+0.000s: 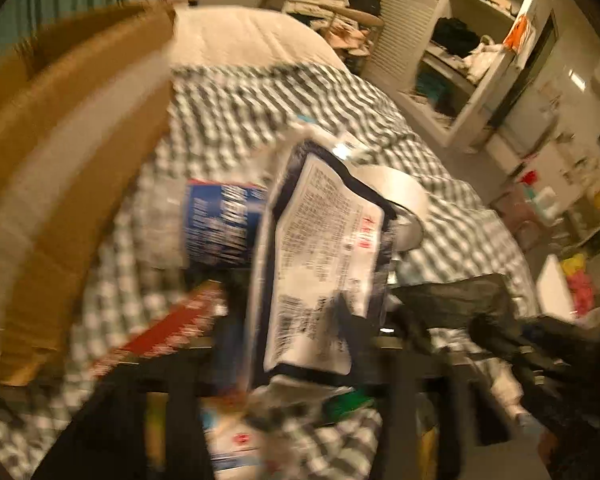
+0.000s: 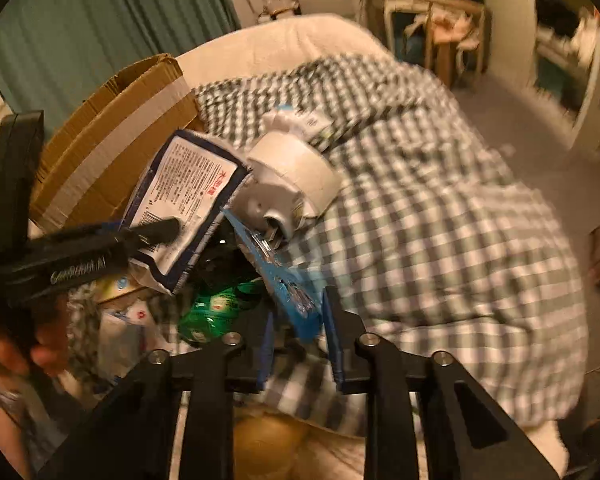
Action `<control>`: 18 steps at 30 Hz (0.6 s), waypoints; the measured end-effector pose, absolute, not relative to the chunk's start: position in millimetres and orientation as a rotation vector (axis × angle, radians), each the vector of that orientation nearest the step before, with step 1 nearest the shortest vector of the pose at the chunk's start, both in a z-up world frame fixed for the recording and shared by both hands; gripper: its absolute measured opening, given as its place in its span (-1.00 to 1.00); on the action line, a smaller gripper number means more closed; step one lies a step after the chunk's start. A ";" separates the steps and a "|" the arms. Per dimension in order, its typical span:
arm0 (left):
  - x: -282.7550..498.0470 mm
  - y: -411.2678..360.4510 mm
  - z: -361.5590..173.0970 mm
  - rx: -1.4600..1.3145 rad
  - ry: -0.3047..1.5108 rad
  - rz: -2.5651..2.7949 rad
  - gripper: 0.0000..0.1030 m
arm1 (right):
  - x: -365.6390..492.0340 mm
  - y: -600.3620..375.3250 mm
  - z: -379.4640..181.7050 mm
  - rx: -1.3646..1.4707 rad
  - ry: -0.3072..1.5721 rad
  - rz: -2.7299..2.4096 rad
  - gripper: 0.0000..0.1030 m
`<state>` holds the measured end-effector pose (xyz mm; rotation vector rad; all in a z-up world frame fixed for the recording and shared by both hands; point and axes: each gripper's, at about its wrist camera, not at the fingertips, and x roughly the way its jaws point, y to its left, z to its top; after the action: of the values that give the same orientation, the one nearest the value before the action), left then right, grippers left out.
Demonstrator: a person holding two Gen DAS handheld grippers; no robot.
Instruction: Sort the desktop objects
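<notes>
My landmark is the open brown cardboard box point(image 2: 112, 136) with a pale tape stripe down its side, which sits on the grey-and-white checked bedspread point(image 2: 440, 240). It fills the left of the left wrist view point(image 1: 60, 168), badly blurred.

Just right of the box, my left gripper point(image 2: 168, 228) pinches a flat white pouch with a dark navy border and a printed label with red characters point(image 2: 184, 196). In the right wrist view one black finger point(image 2: 160, 229) lies across the label face, and the pouch stands tilted, lifted off the pile. In the left wrist view the same pouch point(image 1: 320, 264) rises upright through the middle of the frame; the gripper's own fingers are too smeared there for me to place.

Behind the pouch, on the side nearer the box, lies a clear plastic bottle with a blue label point(image 1: 220, 228). Right of the pouch sits a roll of silver-grey tape point(image 2: 296, 172), touching the pouch's edge. Below them, further from the box, lie a shiny green packet point(image 2: 216, 308) and a thin blue card-backed blister pack point(image 2: 284, 280).

My right gripper point(image 2: 300, 344) is spread, its blue-padded fingers point(image 2: 334, 340) standing either side of the blister pack's lower end; I cannot tell whether they touch it.
</notes>
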<state>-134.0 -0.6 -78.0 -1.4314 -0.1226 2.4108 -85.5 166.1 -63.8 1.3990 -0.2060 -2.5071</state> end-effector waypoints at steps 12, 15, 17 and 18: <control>-126.3 -6.3 -58.3 -1.319 -0.190 2.465 -0.78 | -88.1 168.8 -57.9 1.301 -0.276 -2.515 -0.85; -117.0 -10.7 -40.1 -1.240 -0.160 2.557 -0.78 | -86.3 167.2 -43.6 1.257 -0.280 -2.522 -0.85; -110.6 -11.8 -26.8 -1.185 -0.098 2.651 -0.78 | -86.0 165.6 -32.7 1.219 -0.280 -2.528 -0.85; -108.2 -13.0 -22.1 -1.166 -0.084 2.684 -0.78 | -86.0 164.2 -27.0 1.205 -0.287 -2.520 -0.85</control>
<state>-108.2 -13.0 -22.1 -1.1656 -0.0844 2.6844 -86.0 164.2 -27.0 1.2051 -0.2869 -2.5199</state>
